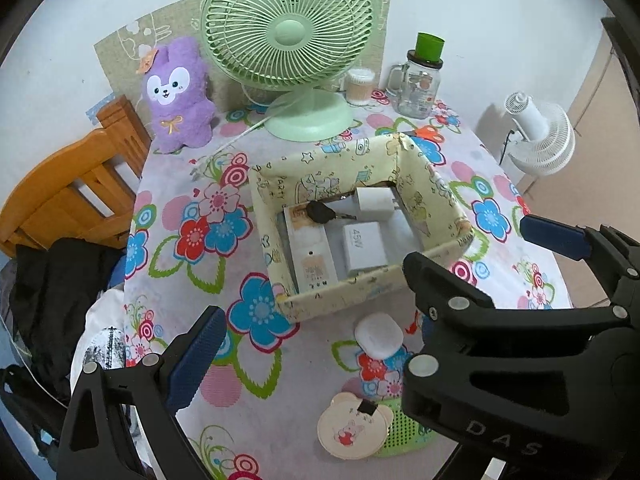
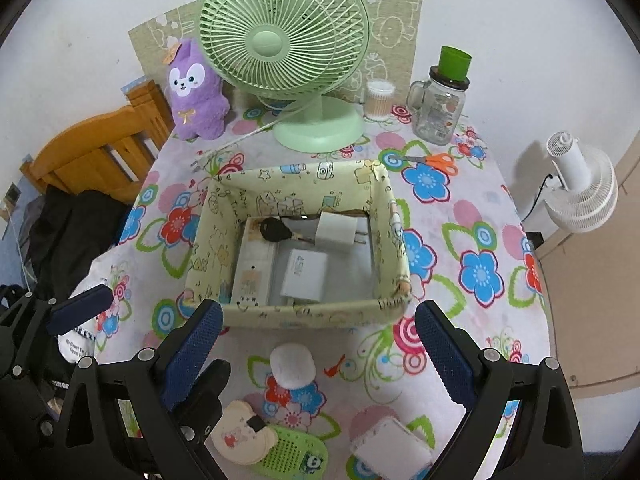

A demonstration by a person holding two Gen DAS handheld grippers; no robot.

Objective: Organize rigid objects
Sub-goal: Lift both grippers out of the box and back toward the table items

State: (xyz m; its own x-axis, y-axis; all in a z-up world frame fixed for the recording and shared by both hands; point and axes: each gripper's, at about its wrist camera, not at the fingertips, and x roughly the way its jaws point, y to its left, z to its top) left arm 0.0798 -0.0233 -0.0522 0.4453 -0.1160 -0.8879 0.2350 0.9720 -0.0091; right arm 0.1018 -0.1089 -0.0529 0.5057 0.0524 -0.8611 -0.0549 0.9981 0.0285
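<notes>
only the right wrist view shows a white square case nearest, below the open, empty right tool; the left tool also gapes empty. on the counter a white oval case lies before the fabric box, which holds a 45w charger, a black key lying crosswise, a white plug adapter

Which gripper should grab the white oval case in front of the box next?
Right. The white case lies just ahead between the open right gripper's fingers. In the left view it sits off-centre, under the right gripper's arm, near the box.
</notes>
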